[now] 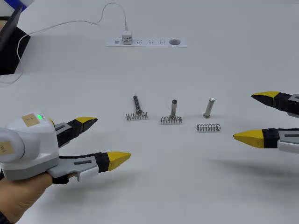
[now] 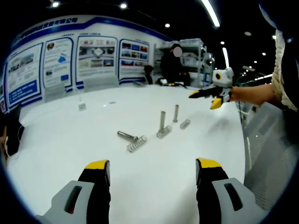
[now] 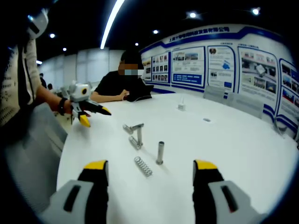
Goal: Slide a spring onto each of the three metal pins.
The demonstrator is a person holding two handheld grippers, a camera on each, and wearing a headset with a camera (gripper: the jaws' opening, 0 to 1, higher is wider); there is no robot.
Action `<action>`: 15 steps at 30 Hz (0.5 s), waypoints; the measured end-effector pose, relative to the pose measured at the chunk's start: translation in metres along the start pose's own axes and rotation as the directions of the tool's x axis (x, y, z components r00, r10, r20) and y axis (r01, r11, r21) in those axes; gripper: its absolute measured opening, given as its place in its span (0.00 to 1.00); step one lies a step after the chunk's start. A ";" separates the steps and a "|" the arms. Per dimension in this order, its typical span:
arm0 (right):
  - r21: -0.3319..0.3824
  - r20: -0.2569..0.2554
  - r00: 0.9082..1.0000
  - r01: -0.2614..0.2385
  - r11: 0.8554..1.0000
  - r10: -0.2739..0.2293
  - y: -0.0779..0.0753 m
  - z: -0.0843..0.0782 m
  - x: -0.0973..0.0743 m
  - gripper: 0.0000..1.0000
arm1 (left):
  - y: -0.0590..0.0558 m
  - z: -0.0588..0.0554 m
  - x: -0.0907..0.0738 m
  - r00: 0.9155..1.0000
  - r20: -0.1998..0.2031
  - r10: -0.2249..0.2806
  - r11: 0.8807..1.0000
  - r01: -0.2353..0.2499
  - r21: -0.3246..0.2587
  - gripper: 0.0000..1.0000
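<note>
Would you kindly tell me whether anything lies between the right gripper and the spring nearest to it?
Nothing visible does. The right gripper hovers with its jaws open, and only bare table separates it from the nearest spring, which lies flat just in front of the rightmost pin.

white table (image 1: 224, 70), poster-lined wall (image 2: 60, 60)

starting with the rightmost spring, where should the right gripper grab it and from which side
Grip the rightmost spring across its coils near its right end, leaving the other end open for the pin behind it. It lies flat, axis running left-right in the head view, so the open right gripper likely best comes down from above, one jaw on its near side, one on its far side.
</note>
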State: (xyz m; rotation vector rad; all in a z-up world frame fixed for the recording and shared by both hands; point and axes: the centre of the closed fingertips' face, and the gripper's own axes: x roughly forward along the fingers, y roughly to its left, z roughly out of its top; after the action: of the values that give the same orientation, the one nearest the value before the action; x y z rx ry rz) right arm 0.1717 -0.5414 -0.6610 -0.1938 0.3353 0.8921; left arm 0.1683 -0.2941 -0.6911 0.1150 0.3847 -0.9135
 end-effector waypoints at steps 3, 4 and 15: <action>0.003 0.002 1.000 0.002 1.000 -0.002 0.000 0.000 0.000 0.75 | 0.001 0.001 0.000 1.000 0.003 0.001 1.000 -0.001 -0.006 0.76; 0.004 0.001 1.000 0.002 1.000 -0.002 0.000 0.000 0.000 0.75 | 0.001 0.001 0.000 1.000 0.005 0.001 1.000 -0.001 -0.009 0.76; 0.007 0.005 1.000 0.011 1.000 -0.011 0.000 0.001 -0.002 0.75 | 0.003 0.001 0.001 1.000 0.007 0.002 1.000 -0.002 -0.014 0.75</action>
State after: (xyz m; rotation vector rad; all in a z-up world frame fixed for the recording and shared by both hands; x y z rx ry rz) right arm 0.1709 -0.5426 -0.6591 -0.1864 0.3330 0.8806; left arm 0.1716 -0.2936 -0.6906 0.0990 0.3846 -0.9092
